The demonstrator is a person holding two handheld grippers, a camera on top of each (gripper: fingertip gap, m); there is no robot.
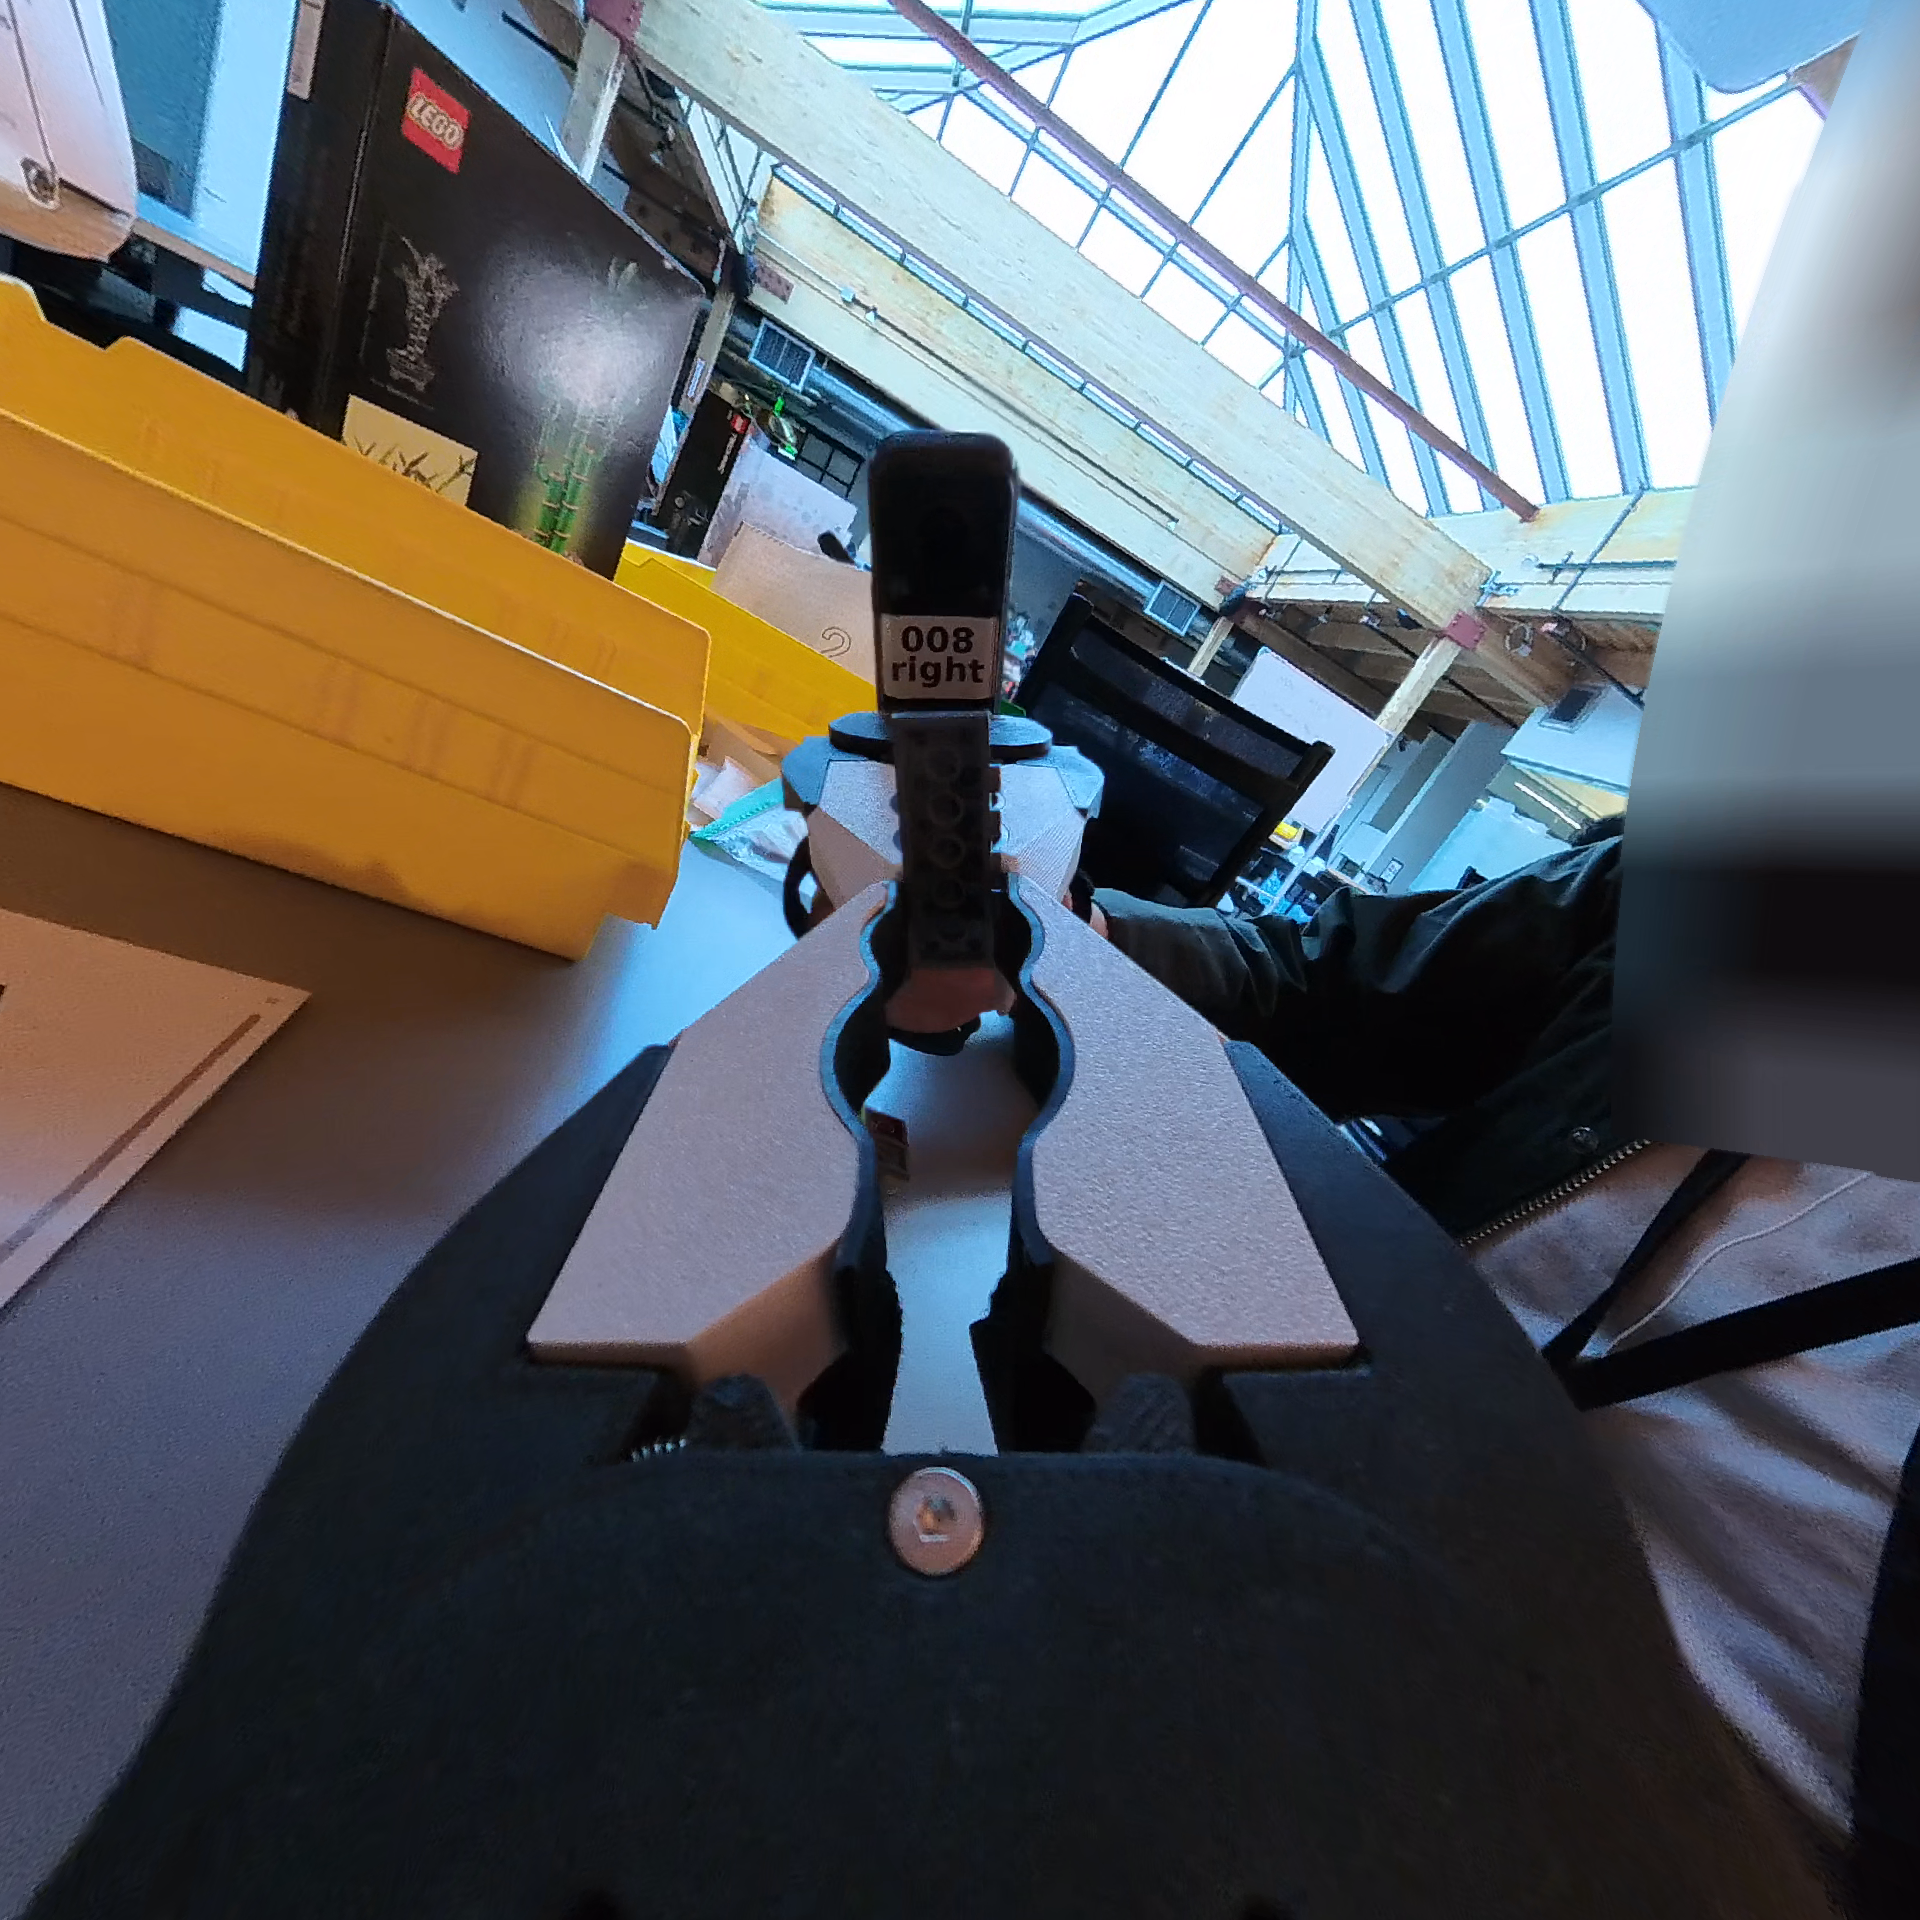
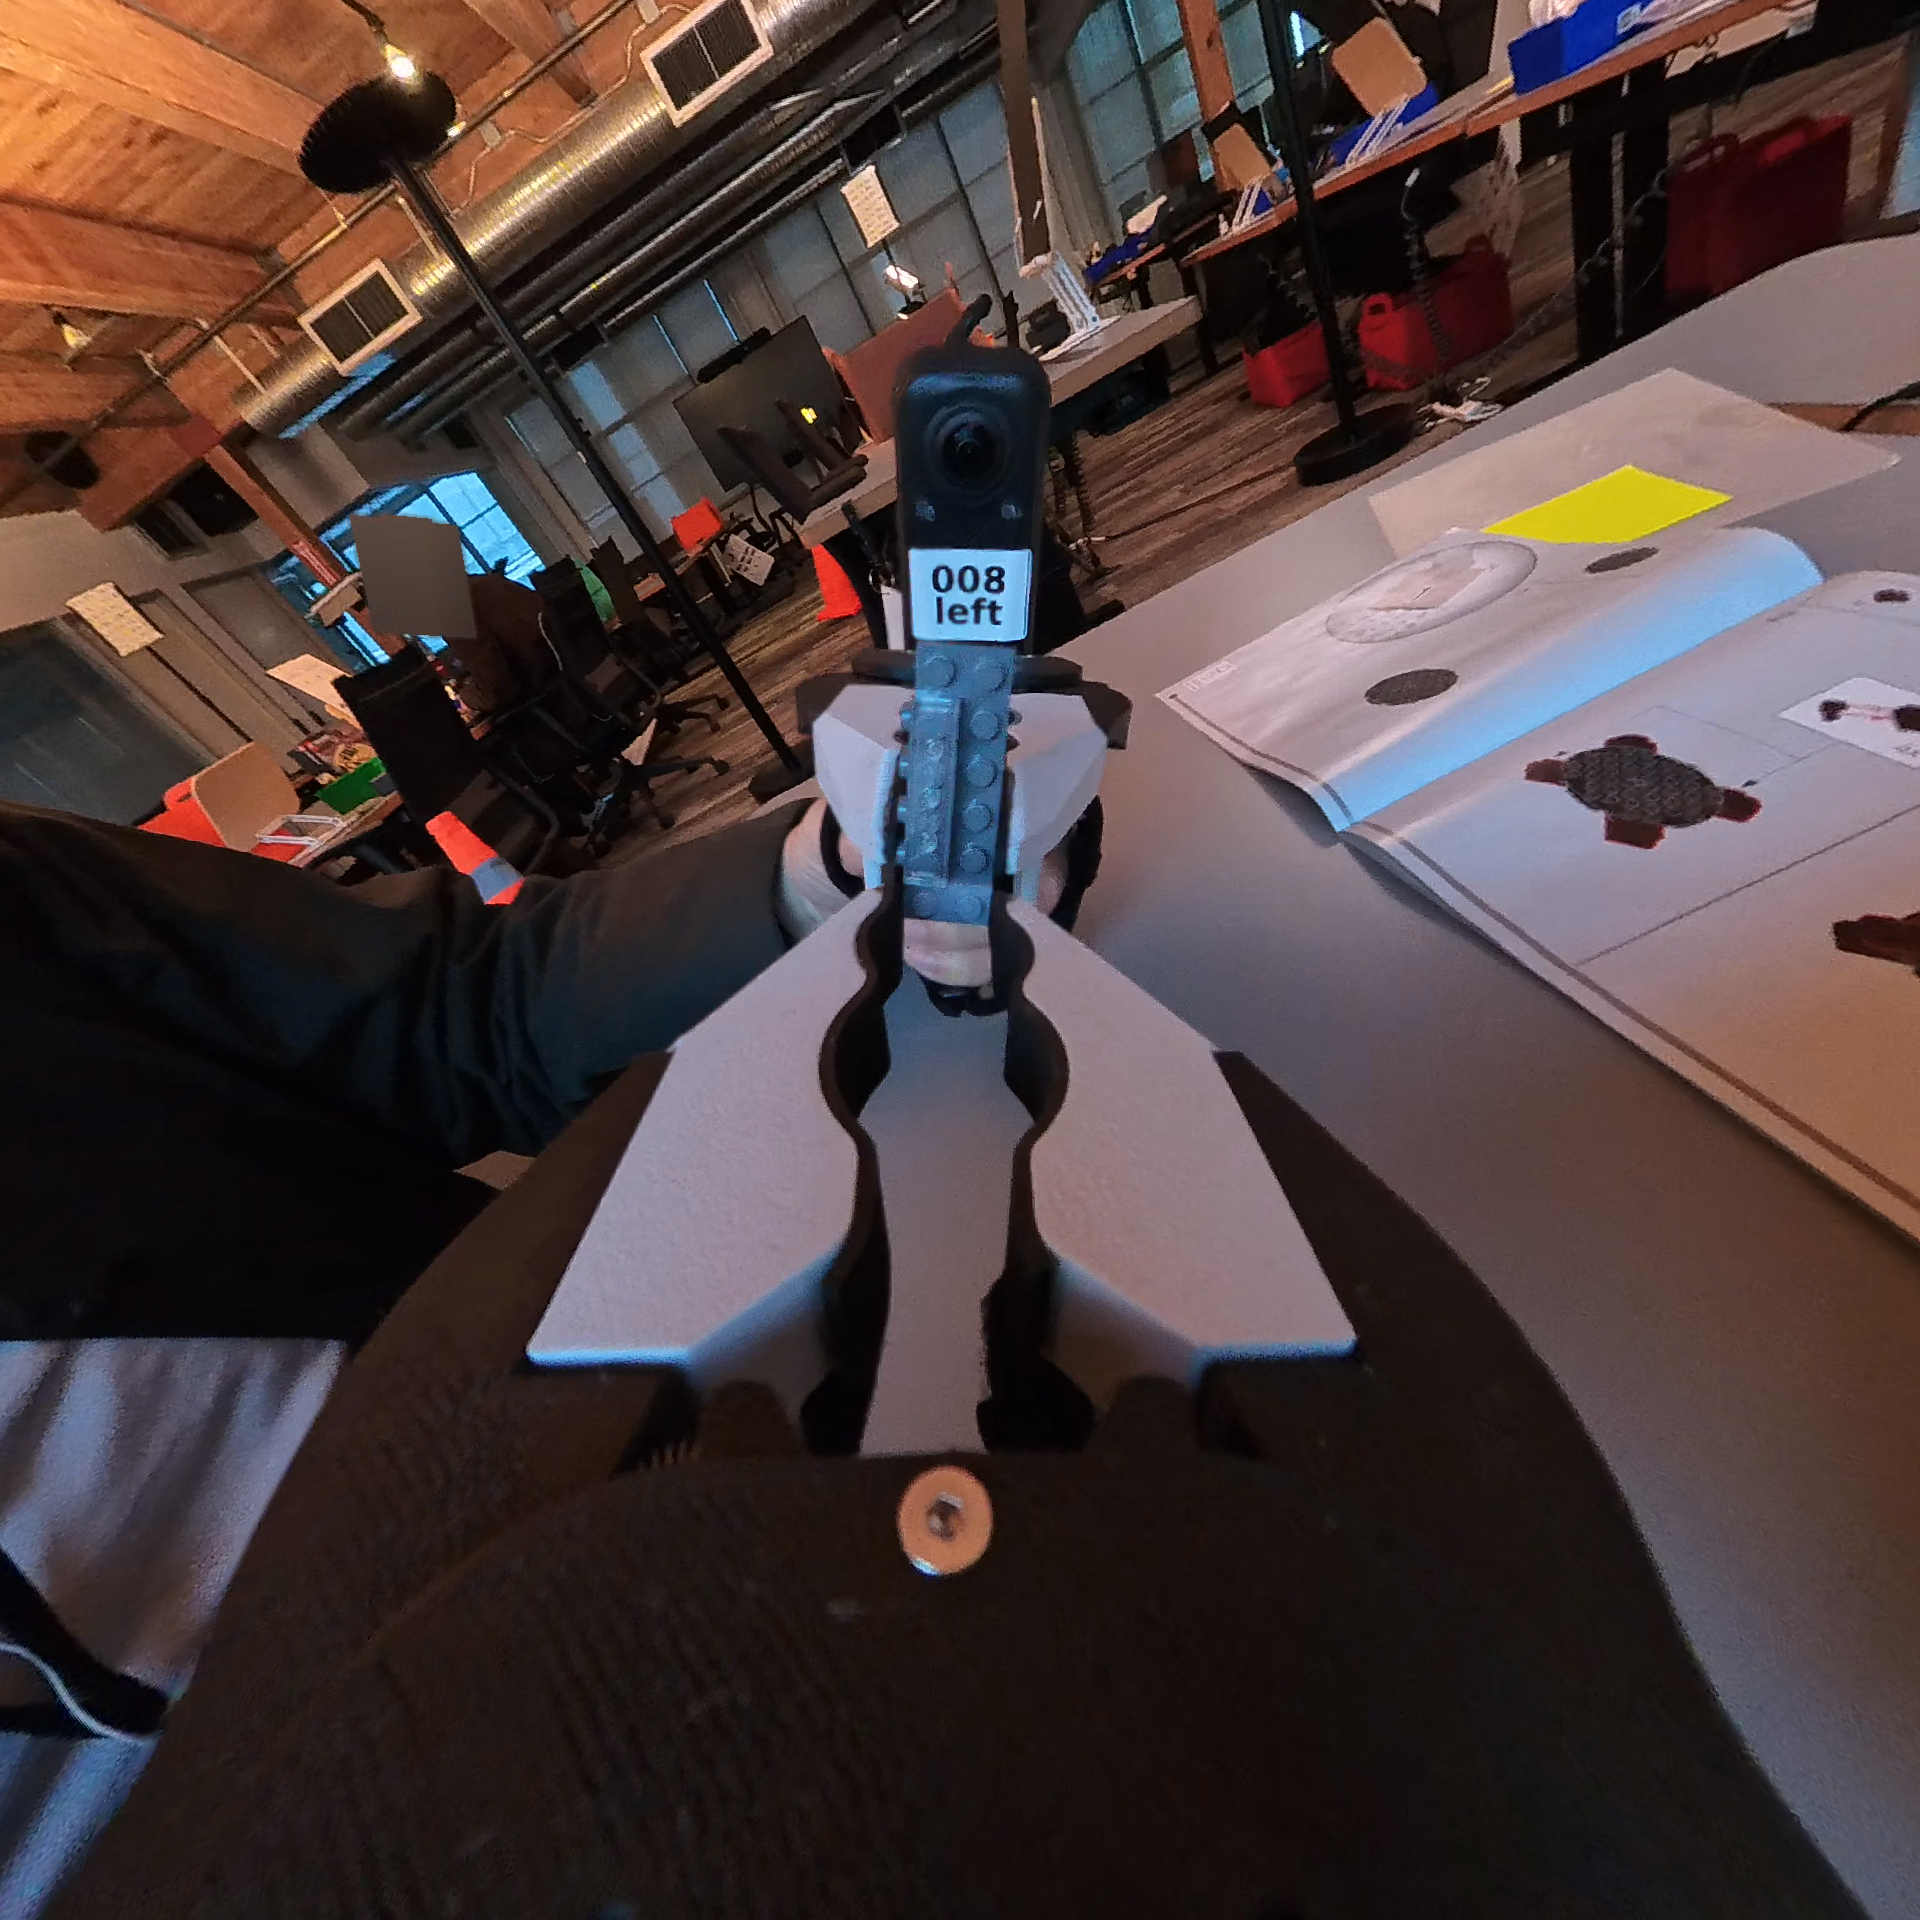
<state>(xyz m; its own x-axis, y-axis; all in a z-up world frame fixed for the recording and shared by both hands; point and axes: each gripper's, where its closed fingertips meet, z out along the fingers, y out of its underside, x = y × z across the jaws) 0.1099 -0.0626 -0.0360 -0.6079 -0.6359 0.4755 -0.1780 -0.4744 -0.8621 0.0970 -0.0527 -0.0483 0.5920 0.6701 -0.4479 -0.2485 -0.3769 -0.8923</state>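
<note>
My two grippers face each other over a grey table [image 2: 1351,1195], with a grey studded brick piece [image 1: 940,831] between them. My left gripper [image 1: 943,935] is shut on its near end. In the right wrist view the same piece [image 2: 951,790] looks like a narrow plate stacked on a wider one. My right gripper [image 2: 948,920] is shut on its near end there. Each view shows the other gripper's pale body [image 1: 1049,831] [image 2: 1049,769] and its black camera [image 1: 940,520] [image 2: 971,447] behind the piece. A hand holds the far gripper in each view.
Stacked yellow bins [image 1: 312,665] and a black box [image 1: 468,312] stand at the left gripper's left. A paper sheet [image 1: 104,1091] lies near them. An open instruction booklet [image 2: 1558,790] and a yellow sheet [image 2: 1605,504] lie right of the right gripper. A person's dark sleeve [image 2: 312,987] reaches in. Both grippers' tips are close together, under 4 cm apart.
</note>
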